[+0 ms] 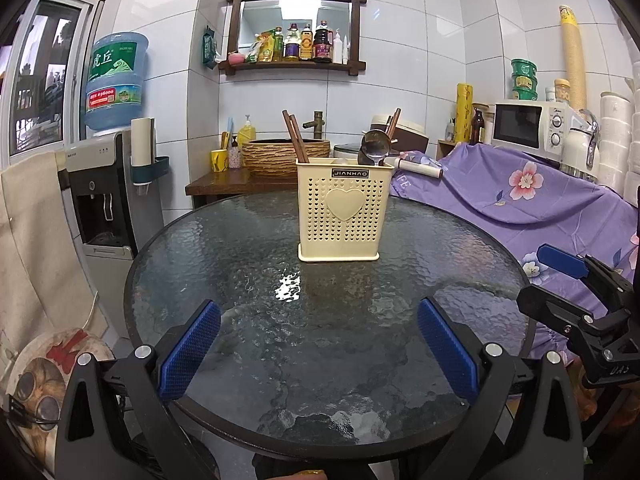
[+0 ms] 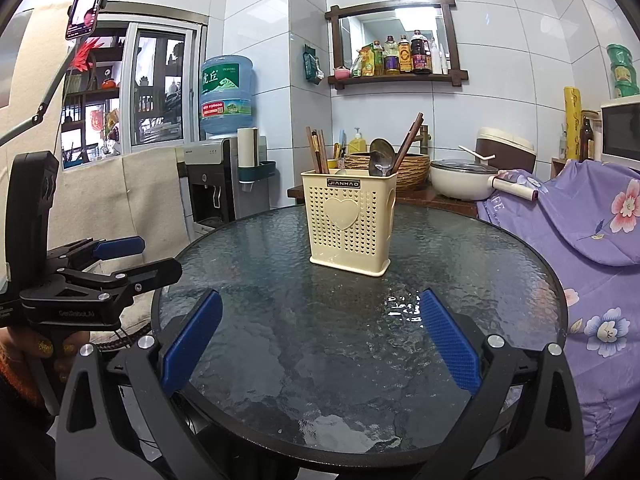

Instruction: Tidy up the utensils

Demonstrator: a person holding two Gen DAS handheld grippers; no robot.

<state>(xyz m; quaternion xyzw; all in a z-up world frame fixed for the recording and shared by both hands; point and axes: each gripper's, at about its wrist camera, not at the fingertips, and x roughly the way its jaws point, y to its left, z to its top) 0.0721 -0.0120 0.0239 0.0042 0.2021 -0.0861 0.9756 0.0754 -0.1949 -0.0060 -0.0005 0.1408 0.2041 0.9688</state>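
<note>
A cream perforated utensil holder (image 1: 340, 210) with a heart on its front stands upright on the round glass table (image 1: 248, 248); it also shows in the right wrist view (image 2: 348, 224). Brown chopsticks (image 1: 296, 136) stand in its left compartment. Metal spoons (image 1: 374, 146) and more chopsticks stand in its right compartment (image 2: 382, 158). My left gripper (image 1: 318, 346) is open and empty over the table's near edge. My right gripper (image 2: 320, 344) is open and empty, also at the near edge. Each gripper shows at the side of the other's view.
A water dispenser (image 1: 108, 184) stands left of the table. A purple floral cloth (image 1: 520, 196) covers the counter on the right, with a microwave (image 1: 528, 126) behind. A wooden side table (image 1: 228, 182) with a woven basin and a pot (image 2: 460, 178) stands behind the table.
</note>
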